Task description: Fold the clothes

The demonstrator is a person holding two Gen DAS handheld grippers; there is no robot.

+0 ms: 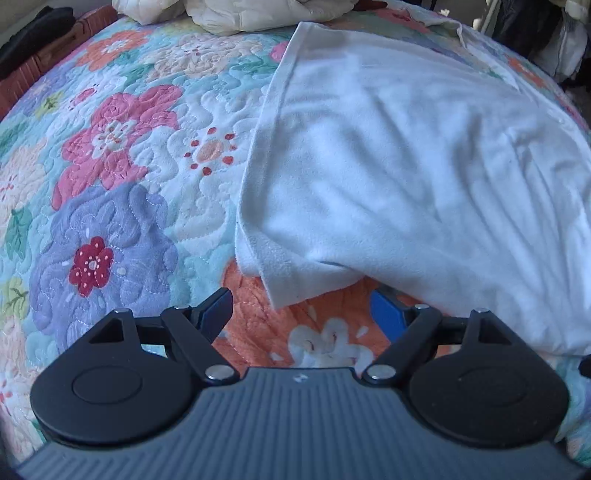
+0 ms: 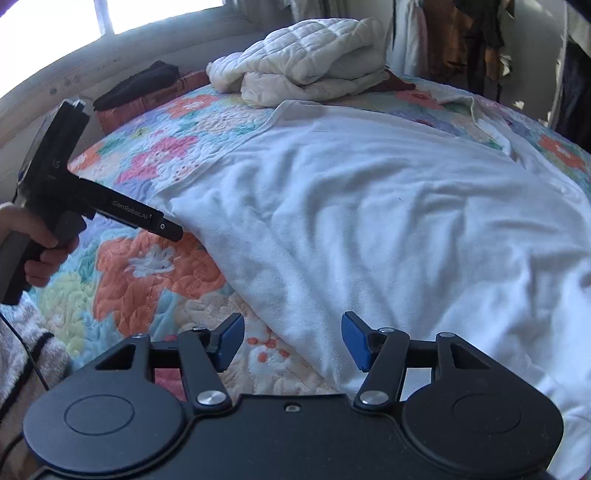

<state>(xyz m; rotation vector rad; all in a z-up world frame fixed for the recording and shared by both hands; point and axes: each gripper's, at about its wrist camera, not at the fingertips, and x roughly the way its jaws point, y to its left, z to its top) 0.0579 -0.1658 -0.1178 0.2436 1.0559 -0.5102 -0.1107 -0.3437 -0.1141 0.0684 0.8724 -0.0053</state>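
Observation:
A white fleece garment (image 1: 406,155) lies spread on the flowered quilt (image 1: 122,206); it also shows in the right wrist view (image 2: 369,206). My left gripper (image 1: 303,314) is open, just short of the garment's near corner (image 1: 280,280), its right finger at the cloth's edge. In the right wrist view the left gripper (image 2: 173,232) touches the garment's left edge. My right gripper (image 2: 291,339) is open and empty, its jaws either side of the garment's near edge.
A crumpled white quilted blanket (image 2: 306,62) lies at the bed's far end. Dark and red-brown folded items (image 2: 147,88) sit at the far left. Hanging clothes (image 2: 472,40) stand beyond the bed on the right. A window (image 2: 110,14) is behind.

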